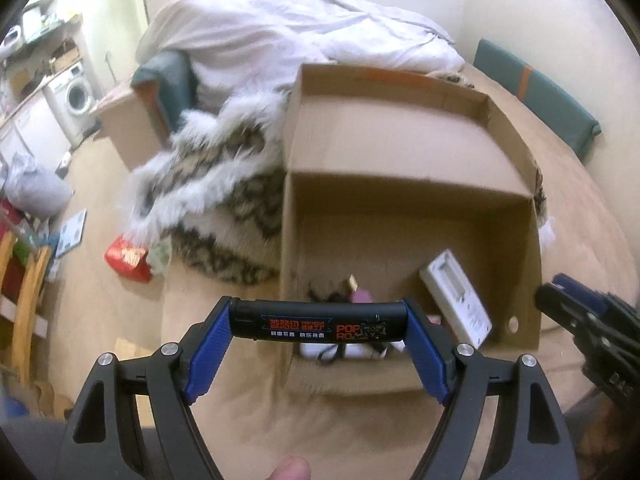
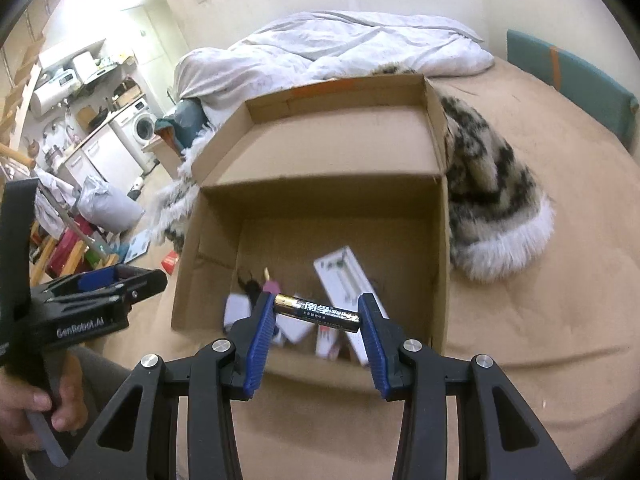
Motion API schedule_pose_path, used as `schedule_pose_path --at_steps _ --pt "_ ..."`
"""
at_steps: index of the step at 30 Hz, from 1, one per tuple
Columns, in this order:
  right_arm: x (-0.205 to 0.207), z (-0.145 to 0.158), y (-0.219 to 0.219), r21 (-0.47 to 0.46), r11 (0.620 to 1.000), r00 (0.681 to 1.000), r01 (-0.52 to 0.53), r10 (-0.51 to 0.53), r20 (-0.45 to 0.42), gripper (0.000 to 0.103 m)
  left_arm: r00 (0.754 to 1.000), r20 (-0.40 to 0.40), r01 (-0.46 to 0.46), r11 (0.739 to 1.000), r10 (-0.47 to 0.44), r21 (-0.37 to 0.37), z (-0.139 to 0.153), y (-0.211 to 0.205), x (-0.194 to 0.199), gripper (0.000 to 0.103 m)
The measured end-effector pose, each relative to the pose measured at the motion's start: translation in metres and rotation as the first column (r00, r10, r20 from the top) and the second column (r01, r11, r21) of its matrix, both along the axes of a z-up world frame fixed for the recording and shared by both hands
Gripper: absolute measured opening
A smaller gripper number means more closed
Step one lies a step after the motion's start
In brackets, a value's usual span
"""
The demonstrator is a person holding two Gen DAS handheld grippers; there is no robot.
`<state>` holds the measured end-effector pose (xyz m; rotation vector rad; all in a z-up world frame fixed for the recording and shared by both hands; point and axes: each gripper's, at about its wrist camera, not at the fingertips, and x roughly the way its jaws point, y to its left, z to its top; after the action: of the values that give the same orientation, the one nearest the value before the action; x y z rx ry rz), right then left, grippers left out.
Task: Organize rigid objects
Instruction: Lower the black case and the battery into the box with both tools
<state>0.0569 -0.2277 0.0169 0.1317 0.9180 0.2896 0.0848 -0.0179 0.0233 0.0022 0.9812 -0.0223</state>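
Home bedroom, rumpled bed [image 2: 360, 48], washing machine [image 2: 140, 124] beyond

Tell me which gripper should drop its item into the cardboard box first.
Right, probably. The right gripper holds its battery over the cardboard box interior, while the left gripper holds the black lighter at the near wall.

Brown cardboard box [image 2: 320, 200], black-and-gold battery [image 2: 318, 312], mottled fur blanket [image 2: 492, 192].
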Motion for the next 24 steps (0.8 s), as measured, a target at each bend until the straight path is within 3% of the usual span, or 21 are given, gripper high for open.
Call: schedule_pose_path --at_steps 5,11,15,18,22,24 --pt "0.029 -0.015 0.001 -0.013 1.000 1.000 0.015 -0.015 -0.011 0.044 1.000 -0.015 0.004 1.000 -0.005 -0.014 -0.015 -0.013 0.023 0.079" --pt "0.039 -0.053 0.000 0.015 1.000 0.994 0.013 -0.012 -0.110 0.044 0.999 -0.027 0.019 1.000 -0.019 -0.005 -0.047 -0.022 0.035 0.079" --pt "0.042 -0.064 0.003 0.018 1.000 0.990 -0.003 0.005 -0.142 0.044 0.999 -0.040 0.032 0.999 -0.032 -0.017 -0.055 -0.026 0.041 0.079" --pt "0.045 -0.071 0.005 0.033 0.999 0.986 -0.005 0.010 -0.168 0.044 0.999 -0.020 0.051 0.998 -0.050 0.023 -0.058 -0.030 0.042 0.079" --pt "0.048 -0.076 0.009 0.028 1.000 0.982 -0.013 0.018 -0.188 0.044 0.996 -0.069 0.063 0.998 -0.063 -0.002 -0.070 -0.030 0.043 0.079" --pt "0.049 -0.079 0.012 0.012 1.000 0.981 -0.018 0.020 -0.193 0.044 0.995 -0.077 0.067 0.998 -0.065 0.019 -0.074 -0.033 0.043 0.079"
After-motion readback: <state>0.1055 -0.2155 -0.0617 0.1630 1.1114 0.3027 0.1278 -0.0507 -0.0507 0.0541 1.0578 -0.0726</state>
